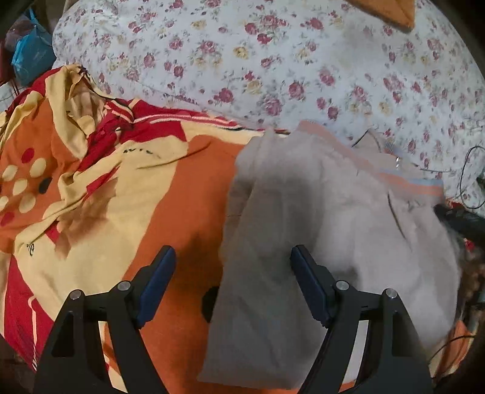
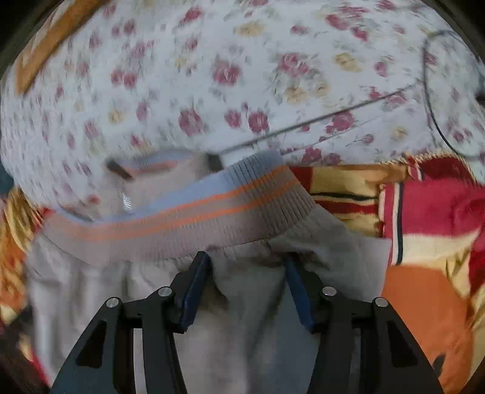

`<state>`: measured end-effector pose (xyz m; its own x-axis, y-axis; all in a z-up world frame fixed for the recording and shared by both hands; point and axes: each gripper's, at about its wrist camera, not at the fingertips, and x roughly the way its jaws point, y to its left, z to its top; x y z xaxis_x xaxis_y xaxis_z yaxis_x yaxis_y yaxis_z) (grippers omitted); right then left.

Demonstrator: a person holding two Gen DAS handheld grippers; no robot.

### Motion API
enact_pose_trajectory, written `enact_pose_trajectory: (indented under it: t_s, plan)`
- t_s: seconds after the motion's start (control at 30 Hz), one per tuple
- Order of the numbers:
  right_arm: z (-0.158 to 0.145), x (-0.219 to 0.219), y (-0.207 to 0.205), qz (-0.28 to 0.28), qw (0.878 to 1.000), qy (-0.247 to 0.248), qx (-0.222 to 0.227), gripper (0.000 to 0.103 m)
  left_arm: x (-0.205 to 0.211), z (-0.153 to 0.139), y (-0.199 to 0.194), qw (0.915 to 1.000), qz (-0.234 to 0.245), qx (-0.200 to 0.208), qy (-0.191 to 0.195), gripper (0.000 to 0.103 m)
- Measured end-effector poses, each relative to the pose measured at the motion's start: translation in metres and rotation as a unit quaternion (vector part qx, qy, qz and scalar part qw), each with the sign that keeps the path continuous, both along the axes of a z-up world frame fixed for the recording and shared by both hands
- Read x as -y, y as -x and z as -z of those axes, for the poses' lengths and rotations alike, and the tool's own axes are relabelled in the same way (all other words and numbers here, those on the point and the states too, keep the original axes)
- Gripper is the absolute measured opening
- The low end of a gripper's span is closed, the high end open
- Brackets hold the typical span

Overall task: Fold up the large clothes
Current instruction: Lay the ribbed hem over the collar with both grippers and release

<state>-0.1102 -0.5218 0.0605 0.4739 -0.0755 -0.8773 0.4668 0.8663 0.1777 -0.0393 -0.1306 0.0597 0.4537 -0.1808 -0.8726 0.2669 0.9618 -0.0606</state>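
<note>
A grey garment (image 1: 318, 230) with a ribbed waistband striped in orange and light blue (image 2: 194, 209) lies on an orange, red and yellow bedspread (image 1: 188, 188). My left gripper (image 1: 232, 257) is open above the garment's left edge, with cloth between and under its fingers (image 1: 160, 282). My right gripper (image 2: 247, 263) is open just below the waistband, its fingers (image 2: 197, 288) on either side of a bunch of grey cloth. The right gripper shows as a dark blurred shape at the right edge of the left wrist view (image 1: 460, 218).
A white quilt with red and yellow flowers (image 1: 272, 66) fills the far side. A thin black cable (image 2: 333, 115) runs across it. A blue plastic bag (image 1: 30, 57) sits at the far left. An orange cloth corner (image 1: 391, 12) lies at the top.
</note>
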Motion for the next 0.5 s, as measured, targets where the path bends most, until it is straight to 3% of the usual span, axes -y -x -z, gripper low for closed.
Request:
enact_pose_trajectory:
  t_s: [0.07, 0.13, 0.17, 0.23, 0.27, 0.3, 0.33, 0.37, 0.43, 0.5]
  plan:
    - [-0.018, -0.025, 0.009, -0.047, 0.999, -0.01, 0.023, 0.059, 0.0, 0.0, -0.002, 1.0, -0.004, 0.006, 0.001, 0.078]
    - [-0.025, -0.049, 0.009, -0.087, 0.996, -0.007, 0.029, 0.071, 0.003, -0.002, -0.004, 0.9998, -0.009, 0.014, 0.004, 0.078]
    - [-0.023, -0.066, 0.004, -0.111, 0.993, -0.004, 0.028, 0.076, 0.003, -0.002, -0.006, 0.9998, -0.01, 0.015, 0.006, 0.078]
    - [-0.006, -0.089, -0.015, -0.142, 0.99, -0.001, -0.002, 0.077, 0.003, -0.002, -0.006, 0.9997, -0.008, 0.018, 0.013, 0.078]
    - [0.004, -0.095, -0.026, -0.149, 0.988, 0.01, -0.024, 0.07, 0.003, -0.003, -0.006, 0.9997, -0.006, 0.022, 0.012, 0.078]
    - [0.013, -0.101, -0.033, -0.154, 0.986, 0.037, -0.043, 0.036, 0.002, -0.004, -0.006, 0.9995, -0.005, 0.029, 0.009, 0.078]
    - [0.017, -0.106, -0.041, -0.156, 0.984, 0.075, -0.044, 0.015, 0.002, -0.005, -0.007, 0.9994, -0.005, 0.033, 0.007, 0.078]
    - [0.016, -0.106, -0.047, -0.151, 0.983, 0.097, -0.033, 0.006, 0.002, -0.006, -0.008, 0.9991, -0.007, 0.042, 0.006, 0.078]
    - [0.013, -0.095, -0.057, -0.124, 0.988, 0.087, -0.004, 0.004, 0.003, -0.007, -0.011, 0.9988, -0.009, 0.048, 0.006, 0.078]
    - [0.021, -0.08, -0.067, -0.093, 0.994, 0.059, -0.003, 0.005, 0.006, -0.005, -0.014, 0.9989, -0.009, 0.046, 0.004, 0.078]
